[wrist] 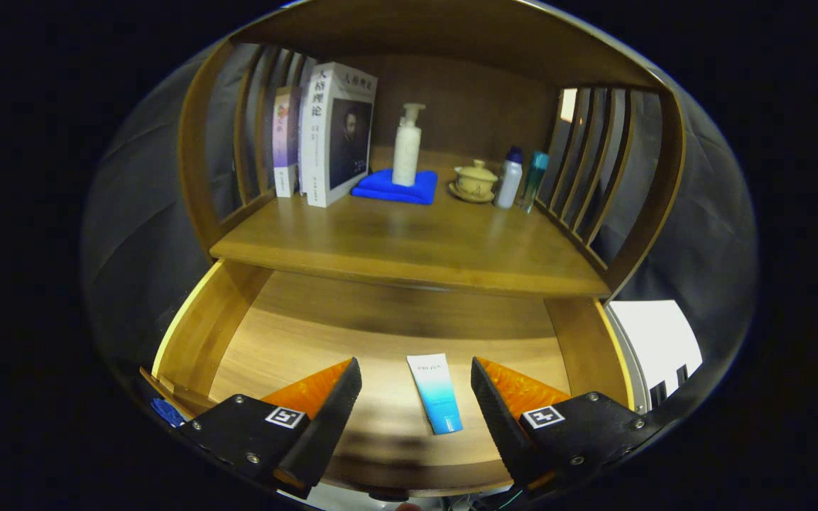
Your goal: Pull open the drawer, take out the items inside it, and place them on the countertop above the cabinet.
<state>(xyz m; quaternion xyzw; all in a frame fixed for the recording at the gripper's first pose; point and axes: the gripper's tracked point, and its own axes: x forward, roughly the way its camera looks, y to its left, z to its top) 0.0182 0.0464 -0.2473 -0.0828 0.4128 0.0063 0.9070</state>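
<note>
The drawer stands pulled open below the tabletop of the wooden cabinet. On the drawer's floor lies a small tube, white at its far end and blue toward its near end, flat and pointing roughly away from the camera. The gripper hovers over the drawer with its fingers spread wide; the tube sits in the gap between them, touching neither. On the tabletop beyond the drawer stand several books upright toward the left. Right of the books a white pump bottle rests on a folded blue cloth. Further right sit a lidded cup on a saucer, then a white bottle with a blue cap and a teal bottle.
</note>
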